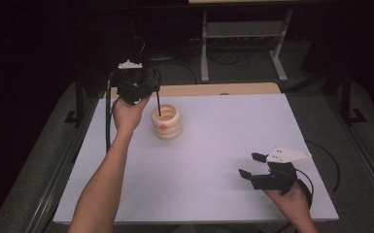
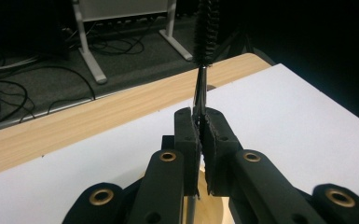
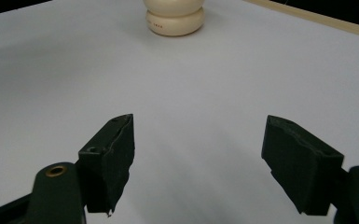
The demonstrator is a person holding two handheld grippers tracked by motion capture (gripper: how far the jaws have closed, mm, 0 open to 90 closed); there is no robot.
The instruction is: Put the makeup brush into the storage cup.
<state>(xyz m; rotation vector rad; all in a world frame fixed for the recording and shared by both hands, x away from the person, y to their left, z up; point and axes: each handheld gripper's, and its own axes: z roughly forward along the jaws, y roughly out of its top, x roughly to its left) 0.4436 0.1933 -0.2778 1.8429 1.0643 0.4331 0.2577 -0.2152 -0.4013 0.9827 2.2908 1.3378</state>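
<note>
1. Cream-coloured ribbed cup (image 1: pixel 166 121), built like stacked rings with a small orange mark on its front, stands upright on the white table top (image 1: pixel 223 145), toward the far left part of it.
2. Thin black brush (image 1: pixel 158 104) hangs upright over the cup, its lower end inside the cup's mouth; in the left gripper view its bristled head (image 2: pixel 205 30) rises above the jaws.
3. Left gripper (image 1: pixel 141 90), held in the person's left hand (image 1: pixel 127 114) just beside the cup, has its jaws pressed together on the brush's wire stem (image 2: pixel 199 91).
4. Right gripper (image 1: pixel 252 165), in the right hand (image 1: pixel 291 196) at the near right of the table, is well apart from the cup; its jaws stand wide apart with nothing between them.
5. Pale wooden edge (image 2: pixel 74 126) borders the table's far side; beyond it lie dark floor, cables and grey stand legs (image 1: pixel 243 43).
</note>
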